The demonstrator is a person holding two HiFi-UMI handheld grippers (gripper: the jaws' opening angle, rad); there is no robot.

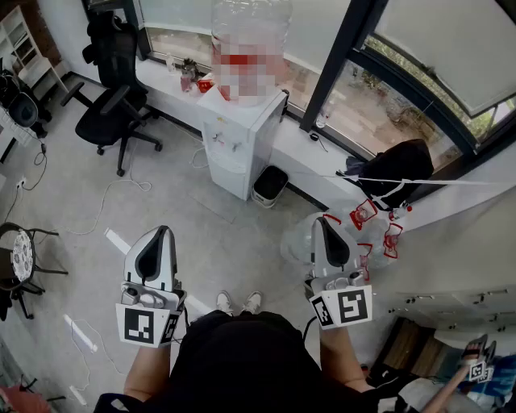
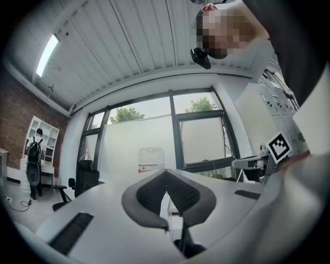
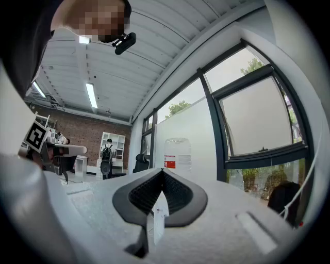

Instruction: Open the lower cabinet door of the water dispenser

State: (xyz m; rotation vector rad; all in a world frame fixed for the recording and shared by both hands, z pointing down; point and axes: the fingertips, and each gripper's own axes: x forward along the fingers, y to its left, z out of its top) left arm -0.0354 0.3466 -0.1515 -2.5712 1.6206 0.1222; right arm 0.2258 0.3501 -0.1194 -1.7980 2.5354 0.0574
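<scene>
Jaws on both sides are closed, with nothing held between them. On our left gripper [image 2: 165, 171] the two dark ribbed pads meet at their tips in the left gripper view. On our right gripper [image 3: 163, 171] the pads press together the same way in the right gripper view.

From the head view we hold both grippers out in front of us, low in the frame. The left one is at the lower left and the right one just right of centre, and both point toward the top of the picture. Our shoes [image 1: 239, 302] show between them at the bottom centre.

We see the water dispenser [image 1: 242, 133] in the upper middle of the frame, standing against the window sill [image 1: 169, 85]. It is well apart from both grippers, with bare grey floor [image 1: 218, 242] between. Its lower cabinet door [image 1: 228, 176] sits on the front face, which turns toward the lower left. The door looks closed, and neither gripper touches it. A large clear bottle [image 1: 242, 24] stands on top of the dispenser. In each gripper view that bottle rises just above the pad tips, near the middle of the frame.

A small dark bin [image 1: 270, 184] stands just beside the dispenser on its right. A black office chair [image 1: 113, 93] occupies the upper left, and a black bag [image 1: 399, 165] rests by the window at the right.
</scene>
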